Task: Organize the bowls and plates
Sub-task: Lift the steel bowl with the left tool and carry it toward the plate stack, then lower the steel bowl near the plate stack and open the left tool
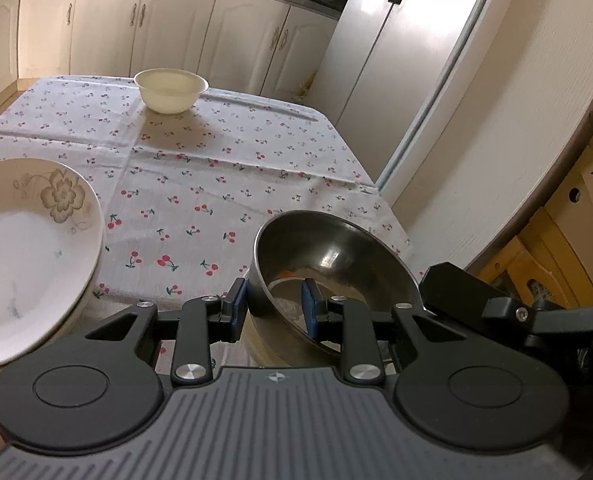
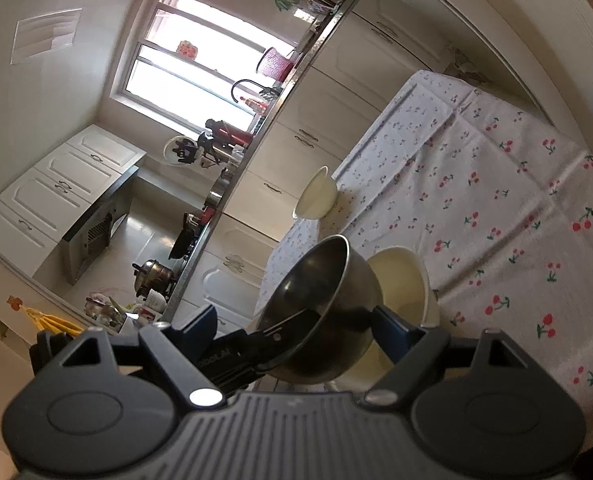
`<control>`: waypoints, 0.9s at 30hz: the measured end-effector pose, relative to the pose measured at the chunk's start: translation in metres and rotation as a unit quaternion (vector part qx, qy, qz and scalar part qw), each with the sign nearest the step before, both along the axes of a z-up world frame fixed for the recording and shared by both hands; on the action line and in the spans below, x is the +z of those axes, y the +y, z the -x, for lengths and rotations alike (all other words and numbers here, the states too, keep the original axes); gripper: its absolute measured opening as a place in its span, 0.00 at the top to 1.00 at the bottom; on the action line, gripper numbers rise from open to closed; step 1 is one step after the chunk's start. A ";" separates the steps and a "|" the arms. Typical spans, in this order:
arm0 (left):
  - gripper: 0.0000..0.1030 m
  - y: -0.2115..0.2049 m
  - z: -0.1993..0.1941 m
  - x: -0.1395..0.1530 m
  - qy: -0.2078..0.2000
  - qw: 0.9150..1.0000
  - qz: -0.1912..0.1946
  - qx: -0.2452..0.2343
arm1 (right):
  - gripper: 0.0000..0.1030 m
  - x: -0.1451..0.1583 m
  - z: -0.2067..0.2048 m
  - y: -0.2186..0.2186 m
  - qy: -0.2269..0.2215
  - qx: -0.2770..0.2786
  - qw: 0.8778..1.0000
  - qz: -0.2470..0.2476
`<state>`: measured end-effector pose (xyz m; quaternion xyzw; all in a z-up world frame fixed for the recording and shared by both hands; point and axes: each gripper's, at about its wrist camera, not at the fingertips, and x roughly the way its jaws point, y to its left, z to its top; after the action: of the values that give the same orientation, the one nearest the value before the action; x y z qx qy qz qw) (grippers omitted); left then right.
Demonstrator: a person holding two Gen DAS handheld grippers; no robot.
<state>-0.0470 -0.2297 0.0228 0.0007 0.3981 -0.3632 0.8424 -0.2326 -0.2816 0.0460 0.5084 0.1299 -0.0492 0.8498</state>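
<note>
A steel bowl (image 1: 336, 256) is tilted at the table's near right corner. My left gripper (image 1: 274, 308) is shut on its near rim, one finger outside, one inside. The same steel bowl (image 2: 324, 296) shows in the right wrist view, with my right gripper (image 2: 296, 330) open around it; the left gripper's finger (image 2: 288, 326) reaches into the bowl there. A cream bowl (image 2: 404, 284) sits right behind the steel bowl. A white bowl (image 1: 171, 90) stands at the table's far side and also shows in the right wrist view (image 2: 316, 196). A floral plate (image 1: 28, 248) lies at the near left.
The table has a cherry-print cloth (image 1: 216, 168). Cream kitchen cabinets (image 1: 136, 24) run behind it, and a fridge (image 1: 396, 60) stands at the right. Cardboard boxes (image 1: 576, 220) are stacked to the far right. The right gripper's finger (image 1: 456, 292) shows beside the steel bowl.
</note>
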 end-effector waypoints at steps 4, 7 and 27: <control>0.72 -0.005 0.001 -0.005 0.004 1.000 -0.006 -0.001 | 0.18 0.001 0.003 0.003 0.010 -0.004 1.000 0.011; 0.72 -0.006 0.000 -0.011 0.008 1.000 -0.009 0.000 | 0.18 0.000 0.006 0.001 0.015 -0.009 1.000 0.011; 0.48 0.037 -0.004 0.017 -0.002 0.999 0.022 0.029 | 0.07 0.028 0.022 -0.001 0.009 -0.040 0.998 0.039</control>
<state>-0.0428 -0.1926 0.0397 -0.0284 0.3879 -0.3473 0.8533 -0.2549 -0.2826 0.0739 0.4794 0.1157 -0.0926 0.8650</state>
